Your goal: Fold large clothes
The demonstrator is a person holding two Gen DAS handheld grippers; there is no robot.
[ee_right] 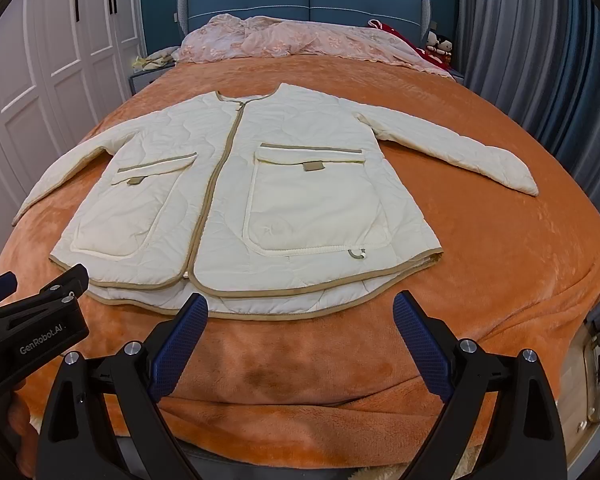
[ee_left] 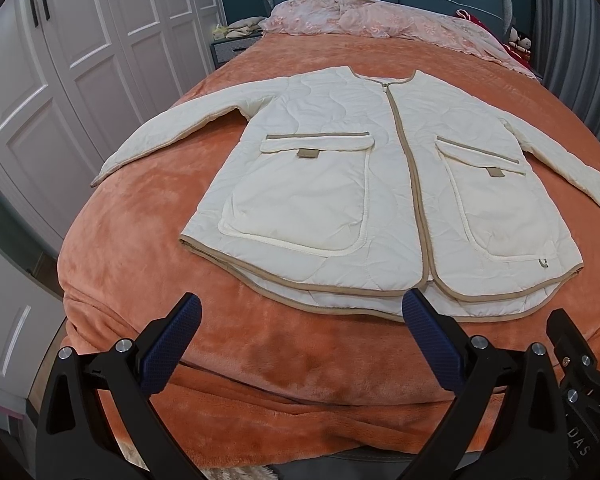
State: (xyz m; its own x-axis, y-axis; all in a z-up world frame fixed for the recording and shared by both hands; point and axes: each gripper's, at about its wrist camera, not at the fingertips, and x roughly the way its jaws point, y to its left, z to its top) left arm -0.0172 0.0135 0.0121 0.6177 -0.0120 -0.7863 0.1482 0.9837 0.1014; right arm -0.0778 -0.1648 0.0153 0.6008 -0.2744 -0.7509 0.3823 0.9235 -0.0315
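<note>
Since the cream jacket (ee_left: 380, 184) lies flat, zipped and sleeves spread on the orange bed (ee_left: 180, 208), the left gripper (ee_left: 302, 322) and right gripper (ee_right: 300, 320) hover empty, jaws apart, near its hem, seemingly for a first fold

One jacket (ee_left: 380, 184), two pockets (ee_left: 300, 196).

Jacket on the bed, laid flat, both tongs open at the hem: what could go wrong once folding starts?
1. The jacket has a longer back hem under the front panels; the left tongs or right tongs may pinch only one layer, skewing the fold.
2. The plush orange blanket could get pinched or dragged along.
3. The bulky patch pocket may keep folds from lying flat.
</note>
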